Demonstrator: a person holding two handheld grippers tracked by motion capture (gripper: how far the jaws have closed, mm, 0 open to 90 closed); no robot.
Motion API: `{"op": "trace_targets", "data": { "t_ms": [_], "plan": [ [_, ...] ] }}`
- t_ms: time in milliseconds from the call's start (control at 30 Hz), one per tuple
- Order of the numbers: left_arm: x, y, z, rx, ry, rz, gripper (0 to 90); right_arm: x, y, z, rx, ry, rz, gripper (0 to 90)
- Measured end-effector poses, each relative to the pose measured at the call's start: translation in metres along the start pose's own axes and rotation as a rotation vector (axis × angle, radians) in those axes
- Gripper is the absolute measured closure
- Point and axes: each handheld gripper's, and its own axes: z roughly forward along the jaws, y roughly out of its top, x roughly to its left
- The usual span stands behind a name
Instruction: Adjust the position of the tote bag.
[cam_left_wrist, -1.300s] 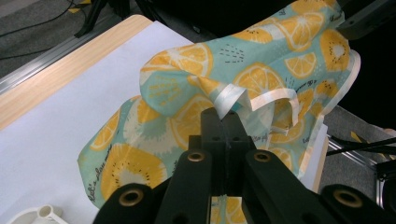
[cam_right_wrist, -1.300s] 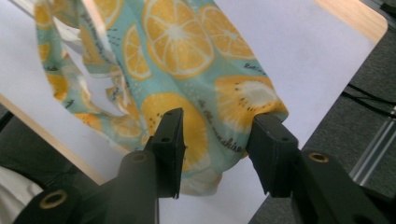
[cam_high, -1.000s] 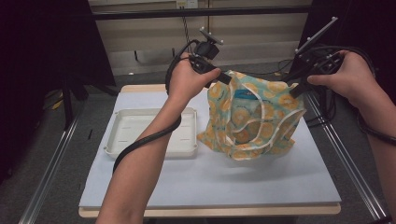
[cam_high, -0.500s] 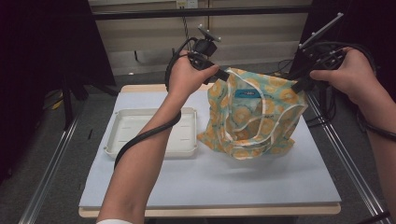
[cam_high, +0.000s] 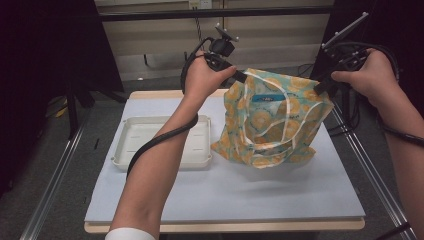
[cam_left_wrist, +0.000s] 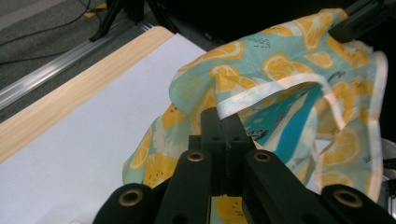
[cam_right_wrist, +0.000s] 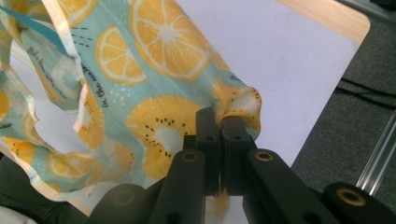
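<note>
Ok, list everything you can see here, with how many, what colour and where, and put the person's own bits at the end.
Fabric bag: one, teal with orange citrus slices and white trim, held up above the right half of the table by its two top corners, its bottom edge low over the white mat.
Tray: one, white, shallow, nothing in it, on the left of the mat.
Mat: one, white, covering the table top.
Table: one, light wood edge, with metal rails along both sides.
Left gripper: one, black, shut on the bag's left top corner.
Right gripper: one, black, shut on the bag's right top corner.
Forearms: two, reaching in from the bottom.
</note>
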Motion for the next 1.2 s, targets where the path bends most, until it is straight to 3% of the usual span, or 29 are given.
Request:
{"op": "trace_targets", "data": {
  "t_ms": [167,300,433,700,1000,1067,1200],
  "plan": [
    [0.003,-0.007,0.011,0.045,-0.008,0.006,90.0,0.0,0.0,0.016,0.048,0.016,-0.003,88.4],
    [0.004,-0.014,0.014,0.049,-0.016,-0.014,90.0,0.001,-0.002,0.02,0.054,0.018,-0.017,83.6],
    [0.004,-0.015,0.014,0.051,-0.013,-0.012,90.0,0.007,-0.002,0.014,0.061,-0.012,-0.027,70.5],
    [0.0,-0.016,0.01,0.048,-0.013,-0.011,90.0,0.015,-0.003,-0.006,0.009,-0.03,-0.052,56.6],
    [-0.006,-0.015,0.008,0.049,-0.015,-0.007,90.0,0.034,-0.002,-0.023,-0.02,-0.007,-0.118,58.2],
    [-0.008,-0.016,0.009,0.039,-0.011,-0.021,90.0,0.041,-0.001,-0.022,-0.027,0.006,-0.139,57.1],
    [-0.007,-0.016,0.009,0.057,-0.012,-0.004,90.0,0.048,0.0,-0.009,-0.001,0.011,-0.202,56.0]
  ]
}}
